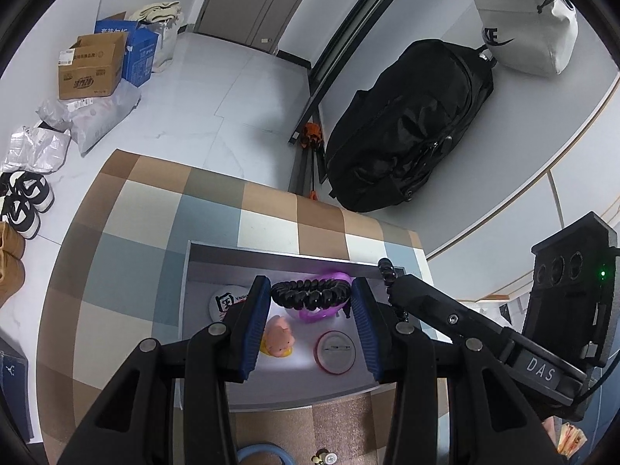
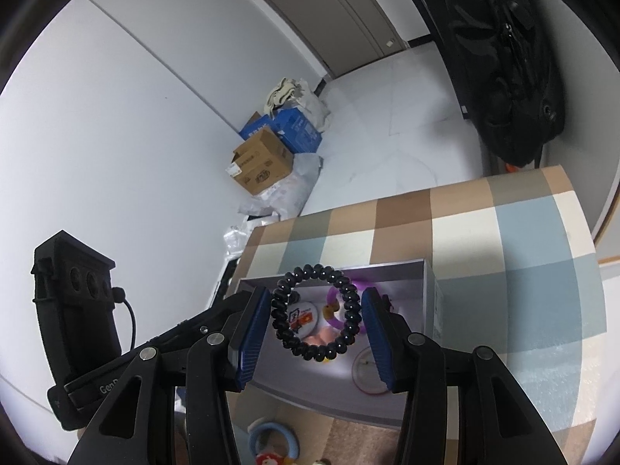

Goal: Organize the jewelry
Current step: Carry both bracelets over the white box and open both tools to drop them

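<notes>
Two black coil bracelets are held over a grey open box (image 1: 201, 271) on a checked table. My left gripper (image 1: 310, 294) is shut on one black coil bracelet (image 1: 308, 293), stretched flat between its blue pads. My right gripper (image 2: 316, 312) is shut on the other black coil bracelet (image 2: 279, 321), held as an open ring above the box (image 2: 430, 298). Inside the box lie a purple bangle (image 1: 329, 312), a pink pig figure (image 1: 279, 335), a white printed badge (image 1: 226, 302) and a red-rimmed badge (image 1: 335, 352). The right gripper's body (image 1: 465, 321) shows at right in the left wrist view.
A light-blue ring (image 2: 271, 441) and small trinkets lie on the table nearer than the box. A black backpack (image 1: 410, 124) leans on the wall beyond the table. Cardboard boxes (image 1: 93, 69), plastic bags and shoes (image 1: 23, 201) sit on the floor at left.
</notes>
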Action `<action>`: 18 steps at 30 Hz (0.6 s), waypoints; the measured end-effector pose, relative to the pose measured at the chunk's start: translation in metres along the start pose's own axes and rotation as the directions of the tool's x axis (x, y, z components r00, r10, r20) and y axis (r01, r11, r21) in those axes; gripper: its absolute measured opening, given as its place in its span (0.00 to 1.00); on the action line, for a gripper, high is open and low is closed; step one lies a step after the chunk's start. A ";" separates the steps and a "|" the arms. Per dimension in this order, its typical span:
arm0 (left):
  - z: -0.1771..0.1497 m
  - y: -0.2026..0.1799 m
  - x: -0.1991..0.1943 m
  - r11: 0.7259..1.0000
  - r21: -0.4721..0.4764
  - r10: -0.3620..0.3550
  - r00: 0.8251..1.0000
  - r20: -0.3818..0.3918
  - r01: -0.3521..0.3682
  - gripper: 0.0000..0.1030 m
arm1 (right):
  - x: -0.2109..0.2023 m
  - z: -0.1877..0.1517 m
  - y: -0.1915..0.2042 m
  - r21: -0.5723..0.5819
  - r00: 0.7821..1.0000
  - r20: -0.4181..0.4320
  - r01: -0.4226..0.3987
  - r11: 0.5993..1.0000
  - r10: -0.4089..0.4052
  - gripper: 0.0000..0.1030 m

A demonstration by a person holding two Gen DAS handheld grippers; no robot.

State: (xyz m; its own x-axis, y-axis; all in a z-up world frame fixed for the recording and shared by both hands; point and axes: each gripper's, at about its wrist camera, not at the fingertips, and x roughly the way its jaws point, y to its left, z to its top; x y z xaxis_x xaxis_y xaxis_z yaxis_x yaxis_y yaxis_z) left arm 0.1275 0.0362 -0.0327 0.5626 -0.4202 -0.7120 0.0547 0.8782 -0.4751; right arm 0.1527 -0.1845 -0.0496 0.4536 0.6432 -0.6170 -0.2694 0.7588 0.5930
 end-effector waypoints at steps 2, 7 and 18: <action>0.000 0.000 0.002 1.000 0.000 0.001 1.000 -0.006 -0.001 0.36 | 0.000 0.000 -0.002 0.008 1.000 -0.002 0.003 1.000 -0.003 0.47; 0.002 0.007 0.005 0.995 -0.069 -0.069 0.997 -0.020 0.067 0.37 | -0.002 0.000 -0.007 0.042 1.000 -0.006 -0.008 0.999 0.008 0.48; 0.002 0.005 -0.004 0.995 -0.081 -0.061 0.998 -0.020 0.059 0.70 | -0.022 0.004 -0.010 0.076 0.997 0.069 -0.031 0.997 0.026 0.76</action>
State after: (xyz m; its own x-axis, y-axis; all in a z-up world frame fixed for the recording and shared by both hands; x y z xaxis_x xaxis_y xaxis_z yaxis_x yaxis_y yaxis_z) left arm 0.1267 0.0422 -0.0312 0.5420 -0.4774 -0.6916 0.0211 0.8304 -0.5567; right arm 0.1489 -0.2064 -0.0400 0.5036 0.6542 -0.5643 -0.2179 0.7282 0.6498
